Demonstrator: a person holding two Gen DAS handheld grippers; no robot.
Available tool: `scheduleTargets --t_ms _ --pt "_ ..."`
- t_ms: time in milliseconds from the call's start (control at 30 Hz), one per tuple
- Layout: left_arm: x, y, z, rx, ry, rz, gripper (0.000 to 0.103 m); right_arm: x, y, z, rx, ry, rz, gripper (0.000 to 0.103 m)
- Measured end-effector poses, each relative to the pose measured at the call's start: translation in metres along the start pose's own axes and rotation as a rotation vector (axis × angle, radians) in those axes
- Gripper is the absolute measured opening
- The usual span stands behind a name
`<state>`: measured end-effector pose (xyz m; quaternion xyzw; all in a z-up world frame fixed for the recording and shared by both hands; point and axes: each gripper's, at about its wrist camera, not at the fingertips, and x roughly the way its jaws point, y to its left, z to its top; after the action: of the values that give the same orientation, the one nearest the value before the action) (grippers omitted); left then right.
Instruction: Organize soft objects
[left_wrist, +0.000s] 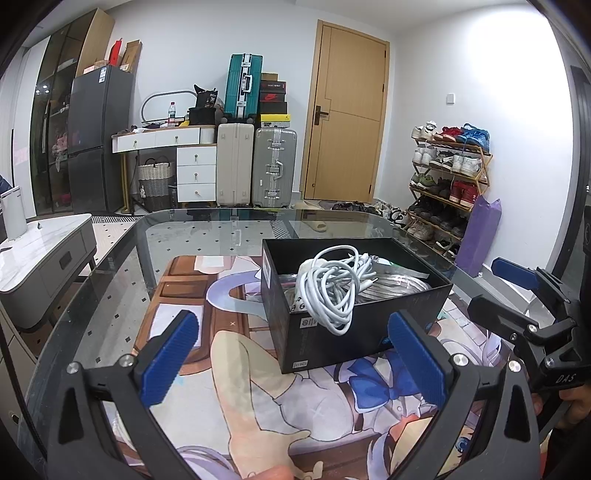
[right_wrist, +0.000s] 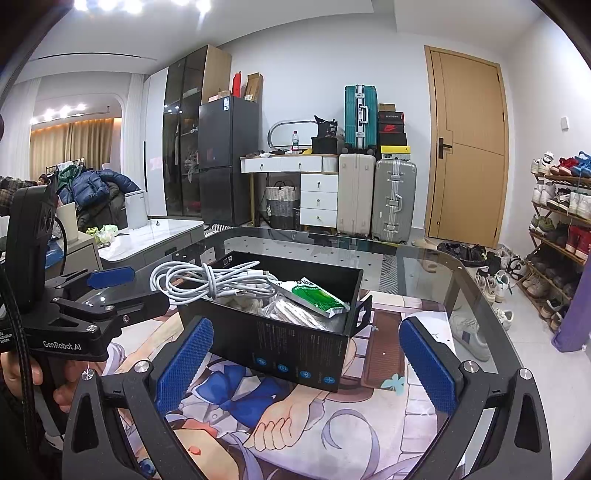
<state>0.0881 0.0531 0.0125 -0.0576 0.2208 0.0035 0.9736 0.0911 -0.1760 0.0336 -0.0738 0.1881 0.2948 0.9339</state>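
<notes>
An open black box (left_wrist: 332, 343) stands on the glass table, on a printed anime mat (left_wrist: 229, 369). A coil of white cable (left_wrist: 332, 288) lies on top of its contents and hangs over the near wall. In the right wrist view the box (right_wrist: 288, 347) also holds a green and white packet (right_wrist: 314, 295), clear plastic bags and the cable (right_wrist: 207, 277). My left gripper (left_wrist: 295, 354) is open and empty, just short of the box. My right gripper (right_wrist: 306, 358) is open and empty, its blue pads on either side of the box's near wall.
The glass table (left_wrist: 122, 280) has a rounded edge. A low grey cabinet (left_wrist: 40, 266) stands to the left. Suitcases (left_wrist: 273, 166), a white drawer unit, a fridge and a wooden door are behind. A shoe rack (left_wrist: 450, 177) and a purple bag (left_wrist: 480, 232) are at the right.
</notes>
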Motion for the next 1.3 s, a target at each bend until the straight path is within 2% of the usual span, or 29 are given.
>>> scheduleTargets --t_ms 1300 --pt "-0.0015 -0.0011 0.0006 0.004 -0.001 -0.003 0.103 -0.0001 -0.0021 -0.0017 0.003 -0.002 0.001 0.103"
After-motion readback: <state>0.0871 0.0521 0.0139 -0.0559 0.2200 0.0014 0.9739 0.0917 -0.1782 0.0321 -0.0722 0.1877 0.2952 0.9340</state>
